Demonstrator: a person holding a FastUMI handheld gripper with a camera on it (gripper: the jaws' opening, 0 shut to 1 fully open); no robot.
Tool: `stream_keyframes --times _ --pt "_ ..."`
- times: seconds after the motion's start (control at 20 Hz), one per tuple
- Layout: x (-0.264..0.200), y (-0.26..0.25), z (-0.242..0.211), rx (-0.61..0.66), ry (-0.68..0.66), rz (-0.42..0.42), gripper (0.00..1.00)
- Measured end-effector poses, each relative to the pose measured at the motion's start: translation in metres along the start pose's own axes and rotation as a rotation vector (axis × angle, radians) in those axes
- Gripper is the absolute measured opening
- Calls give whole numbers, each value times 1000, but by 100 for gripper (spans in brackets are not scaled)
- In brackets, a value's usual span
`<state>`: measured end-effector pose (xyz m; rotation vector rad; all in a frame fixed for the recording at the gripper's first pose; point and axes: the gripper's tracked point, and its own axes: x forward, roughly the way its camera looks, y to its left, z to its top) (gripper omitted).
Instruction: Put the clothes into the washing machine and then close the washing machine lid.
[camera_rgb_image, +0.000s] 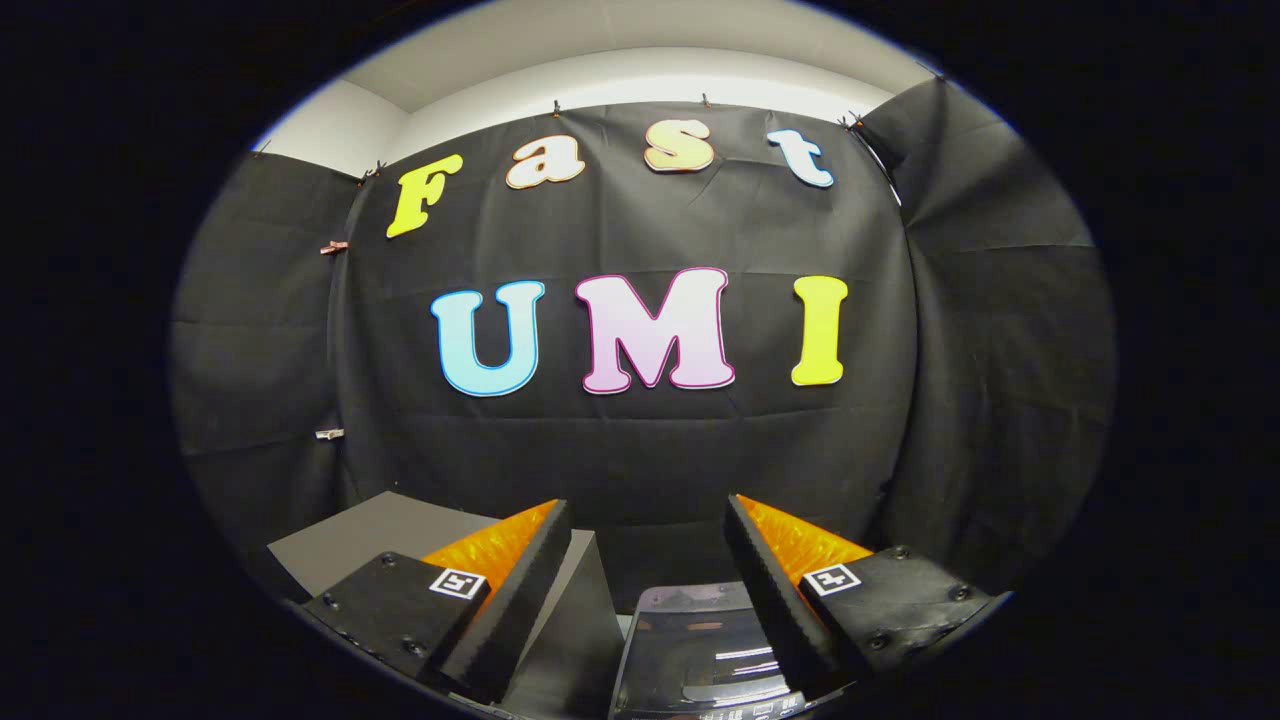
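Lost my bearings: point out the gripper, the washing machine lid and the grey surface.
gripper (648, 545): gripper view, open gap between fingertips.
washing machine lid (700, 650): gripper view, glossy dark top.
grey surface (370, 535): gripper view, bare flat part.

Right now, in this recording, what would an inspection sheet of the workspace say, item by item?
Surface: a grey top lies beyond the left finger, partly hidden.
Job's things: a glossy dark panel sits low between the fingers, possibly the washing machine lid; cannot tell for sure. Clothes: nothing seen.
Clutter: nothing seen.
Gripper: the gripper is open, its fingers wide apart and holding nothing, pointing at the wall.
Cables: nothing seen.
Surroundings: black cloth hangs as the booth's wall, fastened with clips; a white wall shows above it.
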<state>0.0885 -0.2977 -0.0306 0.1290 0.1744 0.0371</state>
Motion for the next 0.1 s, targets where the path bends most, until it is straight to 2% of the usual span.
stream_keyframes --times 0.1 --pt "0 -1 -1 -3 0 0 99"
